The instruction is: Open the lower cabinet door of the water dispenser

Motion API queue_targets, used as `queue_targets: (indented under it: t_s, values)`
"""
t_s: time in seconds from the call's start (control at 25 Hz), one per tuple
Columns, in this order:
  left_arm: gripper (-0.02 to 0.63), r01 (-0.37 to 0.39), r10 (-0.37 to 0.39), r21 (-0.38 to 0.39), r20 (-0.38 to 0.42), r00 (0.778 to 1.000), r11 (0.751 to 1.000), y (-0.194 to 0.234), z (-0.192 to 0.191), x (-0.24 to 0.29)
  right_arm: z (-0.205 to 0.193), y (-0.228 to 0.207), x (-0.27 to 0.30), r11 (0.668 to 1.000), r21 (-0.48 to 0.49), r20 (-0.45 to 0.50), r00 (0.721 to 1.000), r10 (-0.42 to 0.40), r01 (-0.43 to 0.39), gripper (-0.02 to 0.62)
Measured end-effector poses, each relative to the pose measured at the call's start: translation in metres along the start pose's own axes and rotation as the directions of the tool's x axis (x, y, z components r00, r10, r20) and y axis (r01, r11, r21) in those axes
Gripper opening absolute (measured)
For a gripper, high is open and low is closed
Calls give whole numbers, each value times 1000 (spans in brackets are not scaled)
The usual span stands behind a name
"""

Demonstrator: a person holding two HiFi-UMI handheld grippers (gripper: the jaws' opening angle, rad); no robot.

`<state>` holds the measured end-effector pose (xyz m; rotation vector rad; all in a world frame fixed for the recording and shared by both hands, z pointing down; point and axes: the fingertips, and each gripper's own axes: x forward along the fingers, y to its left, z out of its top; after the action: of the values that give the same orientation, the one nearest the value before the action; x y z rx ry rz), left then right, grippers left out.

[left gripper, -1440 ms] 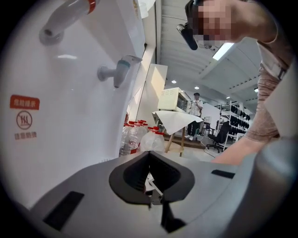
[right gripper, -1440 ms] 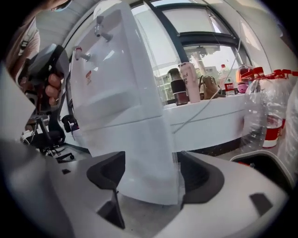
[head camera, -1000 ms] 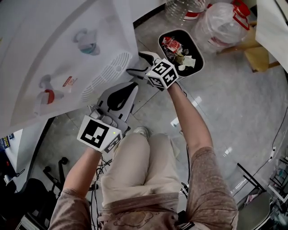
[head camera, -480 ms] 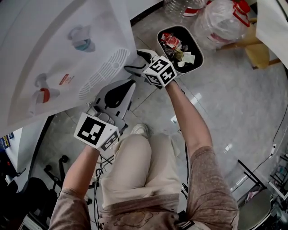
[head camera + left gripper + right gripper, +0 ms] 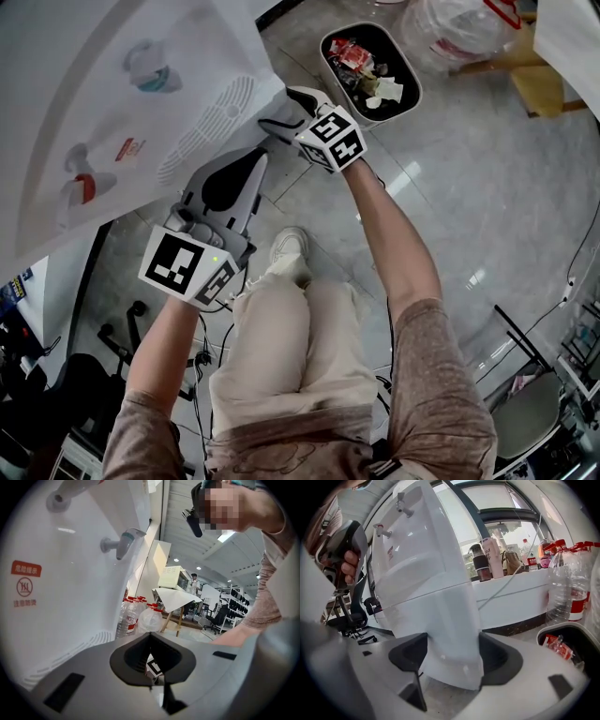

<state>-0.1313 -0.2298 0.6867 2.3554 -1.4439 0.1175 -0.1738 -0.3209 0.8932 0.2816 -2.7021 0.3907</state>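
Two grippers: left gripper [image 5: 150, 637] jaws together, right gripper [image 5: 452, 657] jaws apart, closing astride cabinet door [image 5: 443, 616].

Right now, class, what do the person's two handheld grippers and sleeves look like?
Both the left grey plastic gripper and the right grey plastic gripper have black-lined fingers and carry a white cube with black square markers. The left shows a small green light. The short sleeves are mauve-brown.
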Motion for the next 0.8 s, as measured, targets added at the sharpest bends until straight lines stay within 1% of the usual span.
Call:
queue_targets:
  t_s: [0.24, 0.44, 0.6, 0.8]
  values:
    - [17, -16, 16, -16, -15, 1000, 1000, -15, 5, -14, -19, 14, -32, 996, 67, -15, 998, -63, 64, 325]
    - [17, -17, 16, -39, -36, 999, 999, -36, 9, -31, -42, 39, -64, 991, 105, -91, 993, -79, 89, 305]
    - [17, -35, 32, -62, -48, 998, 997, -48, 13, -44, -60, 61, -88, 981, 145, -136, 985, -109, 129, 270]
    - [17, -40, 36, -58, -66, 997, 998, -61, 18, -62, -80, 95, -109, 973, 156, -189, 972, -138, 168, 259]
